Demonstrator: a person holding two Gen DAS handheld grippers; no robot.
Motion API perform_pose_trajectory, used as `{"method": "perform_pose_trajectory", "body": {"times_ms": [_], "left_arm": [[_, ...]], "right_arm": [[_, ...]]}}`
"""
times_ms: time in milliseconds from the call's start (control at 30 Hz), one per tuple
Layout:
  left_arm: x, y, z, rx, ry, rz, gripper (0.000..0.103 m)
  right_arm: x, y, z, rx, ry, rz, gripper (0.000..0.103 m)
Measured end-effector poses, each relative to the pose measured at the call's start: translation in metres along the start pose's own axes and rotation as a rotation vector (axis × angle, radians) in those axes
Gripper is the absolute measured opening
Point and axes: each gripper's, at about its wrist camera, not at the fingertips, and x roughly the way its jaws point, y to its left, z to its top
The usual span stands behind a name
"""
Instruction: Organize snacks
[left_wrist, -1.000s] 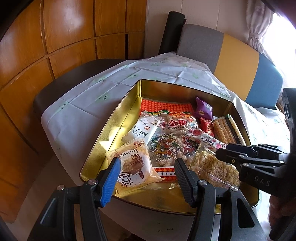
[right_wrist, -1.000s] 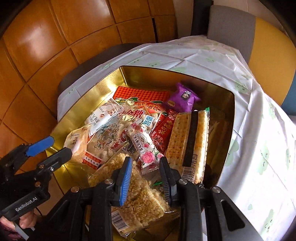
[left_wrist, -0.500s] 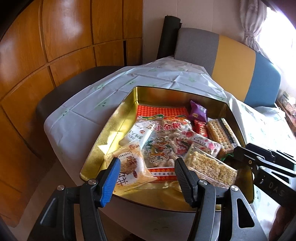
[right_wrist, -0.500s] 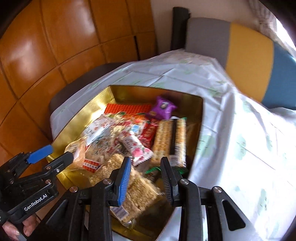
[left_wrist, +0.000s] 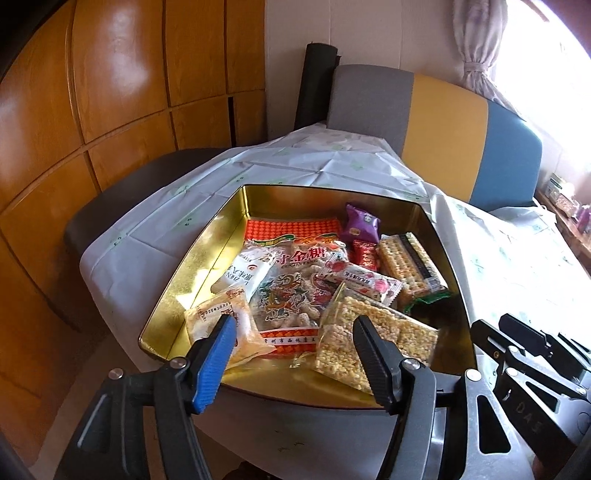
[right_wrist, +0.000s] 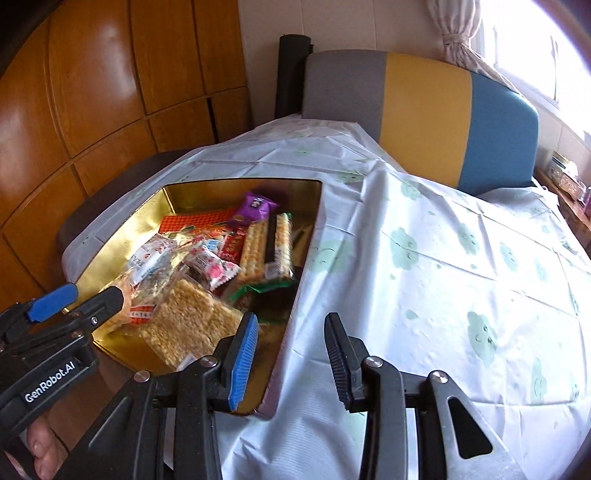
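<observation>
A gold tin (left_wrist: 192, 266) on the table holds several snack packets: a puffed-rice bar pack (left_wrist: 399, 332), a cracker pack (left_wrist: 410, 262), a purple packet (left_wrist: 360, 223), a peanut candy bag (left_wrist: 295, 288) and a pastry packet (left_wrist: 236, 325). My left gripper (left_wrist: 291, 325) hovers over the tin's near edge, its jaws opening with nothing between them. My right gripper (right_wrist: 291, 321) hangs over the tin's near right corner (right_wrist: 273, 387) and the tablecloth, jaws opening and empty. The rice bar pack (right_wrist: 184, 317) lies left of it.
A white tablecloth with green clouds (right_wrist: 443, 258) spreads to the right of the tin. A grey, yellow and blue chair back (left_wrist: 443, 122) stands behind the table. Wooden panels (left_wrist: 110, 92) fill the left. A thumb (right_wrist: 40, 443) shows at the lower left.
Both grippers have drawn back from the tin. The right one swung to the right, off the rice bar pack and over the cloth, and its jaws widened. The left jaws widened a little.
</observation>
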Motion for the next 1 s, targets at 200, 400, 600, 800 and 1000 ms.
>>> {"method": "perform_pose_trajectory", "body": {"times_ms": [200,400,600,800,1000], "left_arm": [[-0.002,-0.002,0.000,-0.001,-0.002,-0.004,0.071],[-0.003,0.000,0.001,-0.007,-0.006,-0.003,0.073],[-0.004,0.000,0.002,-0.009,-0.008,-0.004,0.073],[-0.005,0.001,0.002,-0.011,-0.011,-0.004,0.075],[-0.006,0.002,0.003,-0.009,-0.016,-0.002,0.075]], "right_arm": [[-0.004,-0.004,-0.004,0.013,-0.009,-0.008,0.038],[-0.008,-0.004,-0.004,0.011,-0.022,-0.007,0.038],[-0.010,-0.003,-0.005,0.007,-0.024,-0.009,0.038],[-0.012,0.000,-0.005,-0.004,-0.029,-0.007,0.038],[-0.013,0.001,-0.004,-0.010,-0.036,-0.007,0.038]]}}
